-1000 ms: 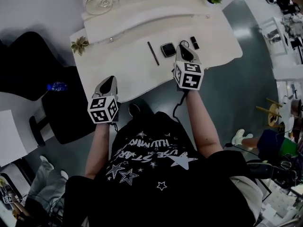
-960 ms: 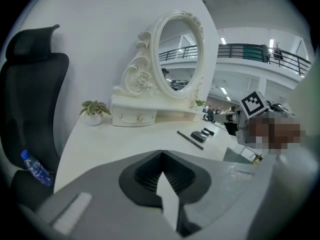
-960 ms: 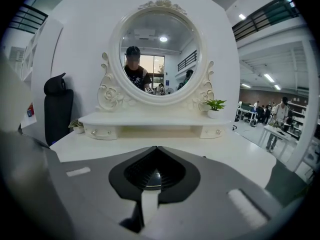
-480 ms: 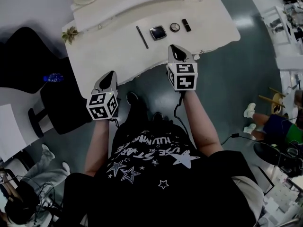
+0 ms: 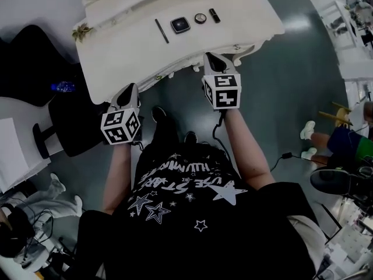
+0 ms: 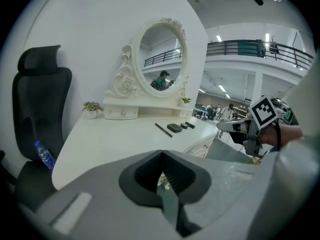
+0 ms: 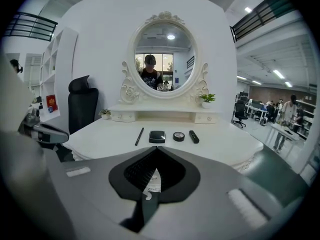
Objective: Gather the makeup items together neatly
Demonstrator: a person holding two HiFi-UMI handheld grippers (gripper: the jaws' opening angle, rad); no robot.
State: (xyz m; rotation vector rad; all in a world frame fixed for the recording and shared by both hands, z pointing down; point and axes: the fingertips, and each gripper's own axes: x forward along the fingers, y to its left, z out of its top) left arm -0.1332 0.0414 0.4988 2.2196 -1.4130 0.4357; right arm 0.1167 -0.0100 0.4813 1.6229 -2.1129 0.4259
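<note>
Both grippers have drawn back from the white vanity table point(image 5: 128, 51) since a second ago. The right gripper point(image 5: 215, 59) then stood over the near edge beside the makeup and now hangs just off that edge. The left gripper point(image 5: 129, 91) sits at the table's near left corner.

Right gripper point(image 7: 156, 153): jaws closed together, nothing between them. Left gripper point(image 6: 161, 155): jaws likewise meet at the tip, empty.

Makeup items lie in one row on the far middle of the tabletop, well apart from both grippers. From left to right:
- thin black pencil point(image 7: 139, 136), lying lengthwise near to far
- square black compact case point(image 7: 157, 136)
- small round black pot point(image 7: 178, 136)
- short black lipstick tube point(image 7: 194, 136)

The four are close to one another, with a gap between each pair. The same row shows in the head view, pencil point(image 5: 161, 30) to tube point(image 5: 214, 15).

Behind the row stands an oval mirror in an ornate white frame point(image 7: 166, 61) on a low white drawer shelf point(image 7: 165, 117), with a small potted green plant point(image 7: 206, 100) at its right end and another at its left point(image 7: 105, 113). A black office chair point(image 6: 40, 99) stands left of the table, with a blue-capped clear bottle point(image 6: 44, 155) on its seat.
</note>
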